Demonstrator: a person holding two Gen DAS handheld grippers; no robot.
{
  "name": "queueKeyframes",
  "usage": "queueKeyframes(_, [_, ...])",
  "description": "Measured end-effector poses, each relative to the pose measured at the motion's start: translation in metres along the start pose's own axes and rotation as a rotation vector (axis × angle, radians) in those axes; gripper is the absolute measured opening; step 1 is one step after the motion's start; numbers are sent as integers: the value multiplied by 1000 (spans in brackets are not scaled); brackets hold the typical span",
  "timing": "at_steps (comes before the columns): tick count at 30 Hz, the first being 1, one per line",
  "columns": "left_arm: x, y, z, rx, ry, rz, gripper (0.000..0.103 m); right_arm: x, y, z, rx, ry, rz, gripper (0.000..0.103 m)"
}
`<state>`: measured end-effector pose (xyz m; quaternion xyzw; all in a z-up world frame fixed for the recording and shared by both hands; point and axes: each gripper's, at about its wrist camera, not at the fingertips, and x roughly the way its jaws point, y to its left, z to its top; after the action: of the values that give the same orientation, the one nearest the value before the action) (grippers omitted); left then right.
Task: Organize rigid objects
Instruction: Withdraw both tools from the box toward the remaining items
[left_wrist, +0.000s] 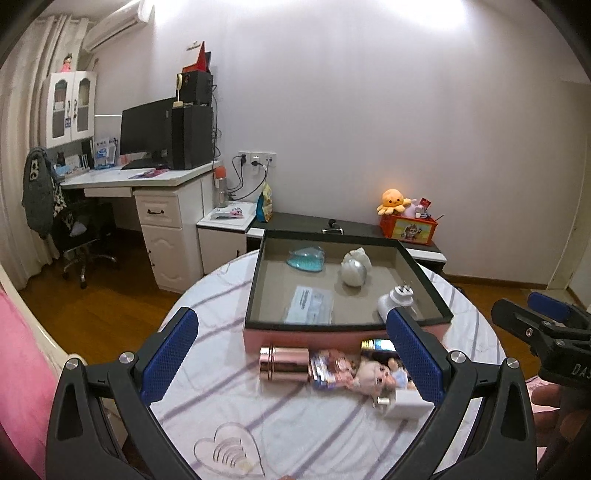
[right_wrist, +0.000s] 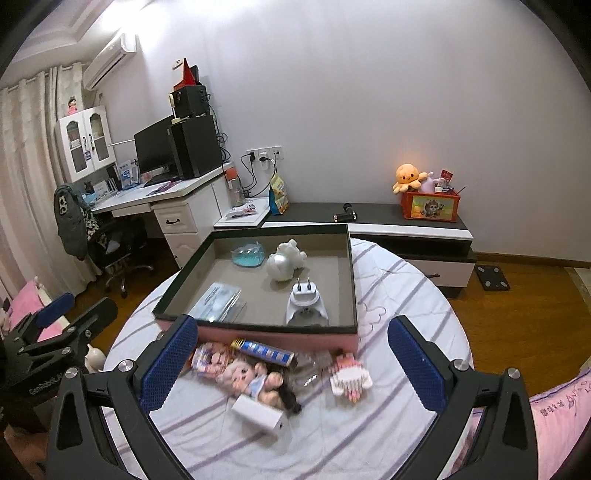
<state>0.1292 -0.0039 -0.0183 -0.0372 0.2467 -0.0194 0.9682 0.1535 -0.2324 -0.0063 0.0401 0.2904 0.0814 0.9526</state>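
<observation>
A pink box with a dark rim stands on the round striped table. It holds a teal dish, a white ball toy, a clear packet and a white plug adapter. In front of the box lie a rose-gold tin, a doll, a white charger, a blue tube and a small pink block figure. My left gripper is open above the tin and doll. My right gripper is open above the doll and charger. Both are empty.
The table wears a white cloth with purple stripes. A clear heart-shaped dish lies near its front edge. Behind are a white desk with a monitor, a low dark cabinet and an orange toy box. Pink bedding lies at the right.
</observation>
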Motion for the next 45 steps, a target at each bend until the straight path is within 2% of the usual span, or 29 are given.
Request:
queueKeyframes(11, [-23,8,-28,-32,21,21,103,-23,11,-39,12,11,-2,103])
queueKeyframes(19, [-19,9,-48,-22,59,29,103,-14,7,-63,20,60,-6,103])
queueKeyframes(25, [-15,4,-53,8,62,24,103,-9,7,-66,7,74,-14,103])
queueKeyframes(45, [79,17,-66,32,185,51,103,67,23,-99,-39,230,1,102])
